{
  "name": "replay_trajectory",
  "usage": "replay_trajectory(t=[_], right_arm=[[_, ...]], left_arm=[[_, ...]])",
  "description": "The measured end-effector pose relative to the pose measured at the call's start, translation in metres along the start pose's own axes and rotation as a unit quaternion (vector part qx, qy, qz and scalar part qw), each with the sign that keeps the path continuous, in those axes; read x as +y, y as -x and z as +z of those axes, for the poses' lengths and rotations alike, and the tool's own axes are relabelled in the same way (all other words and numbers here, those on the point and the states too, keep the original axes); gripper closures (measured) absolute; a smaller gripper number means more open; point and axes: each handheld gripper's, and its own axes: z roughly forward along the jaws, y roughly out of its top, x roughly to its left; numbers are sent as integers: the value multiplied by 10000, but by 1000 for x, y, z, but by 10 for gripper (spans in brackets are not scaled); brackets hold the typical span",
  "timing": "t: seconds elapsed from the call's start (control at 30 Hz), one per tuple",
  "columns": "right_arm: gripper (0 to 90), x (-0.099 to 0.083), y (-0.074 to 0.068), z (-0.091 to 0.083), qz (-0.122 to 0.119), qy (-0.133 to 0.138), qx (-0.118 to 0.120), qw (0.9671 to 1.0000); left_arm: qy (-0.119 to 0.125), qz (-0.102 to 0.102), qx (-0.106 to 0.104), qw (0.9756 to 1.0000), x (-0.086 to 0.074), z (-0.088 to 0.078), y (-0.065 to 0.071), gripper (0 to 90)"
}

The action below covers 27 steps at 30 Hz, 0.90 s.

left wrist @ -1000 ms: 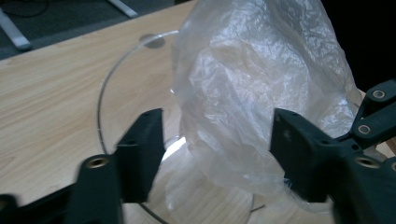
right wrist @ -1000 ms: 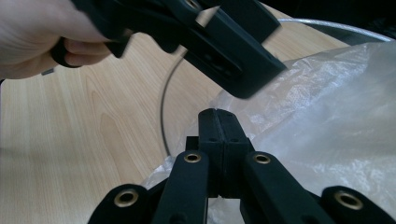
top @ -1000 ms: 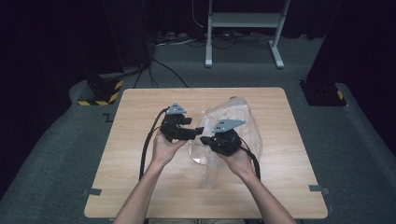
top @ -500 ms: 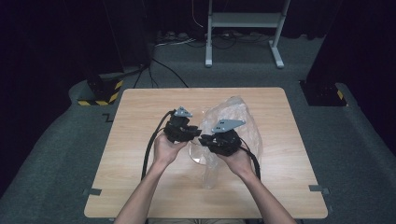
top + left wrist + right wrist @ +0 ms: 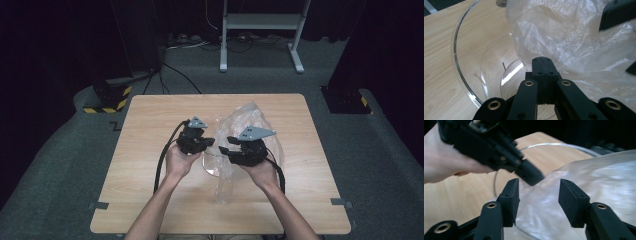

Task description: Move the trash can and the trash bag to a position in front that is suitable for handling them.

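A clear plastic bag [image 5: 250,132] is seen crumpled over and into a glass bowl [image 5: 210,167] near the middle of the table [image 5: 150,200], slightly toward the right edge, with a loose tail of film trailing toward the near edge. The left gripper [image 5: 541,62] has just been closing and is now shut, its jaws pressed flat together at the bag's edge where it meets the bowl's rim; film appears to be pinched between the pads, though that thin layer cannot be made out for certain. The right gripper [image 5: 537,192] has just been opening; its jaws stand apart with the bag lying below and between them, untouched by either pad. The grip seems to be passed from one side to the other: the bag is probably anchored by the left so that the right can be freed for a fresh hold. Both hands are kept close together over the bowl.
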Motion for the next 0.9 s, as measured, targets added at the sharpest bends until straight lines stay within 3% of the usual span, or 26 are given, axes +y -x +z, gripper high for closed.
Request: replay_trajectory(t=[0.1,0.27,0.5,0.6,0.67,0.73,0.8,0.9], right_arm=[[467,1,4,-9,65,177,-281,9994],[459,3,17,-22,307,393,-765,9958],[473,0,31,-10,560,93,-1007,9933],[557,-1,29,-1,495,-38,-1015,9936],[696,0,25,6,326,-181,-992,9944],[745,0,24,8,259,-251,-964,9947],[861,-1,22,15,136,-431,-942,9945],[900,-2,21,18,118,-509,-896,9946]], left_arm=[[13,4,-8,10000,0,0,0,899],[41,12,-4,10000,-1,0,0,899],[66,0,-20,10000,-2,0,0,899],[78,-12,-39,10000,-2,0,0,898],[87,-8,-40,10000,-2,0,0,893],[123,-28,-57,9999,-2,0,0,880],[207,-48,-63,9998,-2,-1,-1,802],[374,-85,-58,9992,-2,-5,-1,744]])
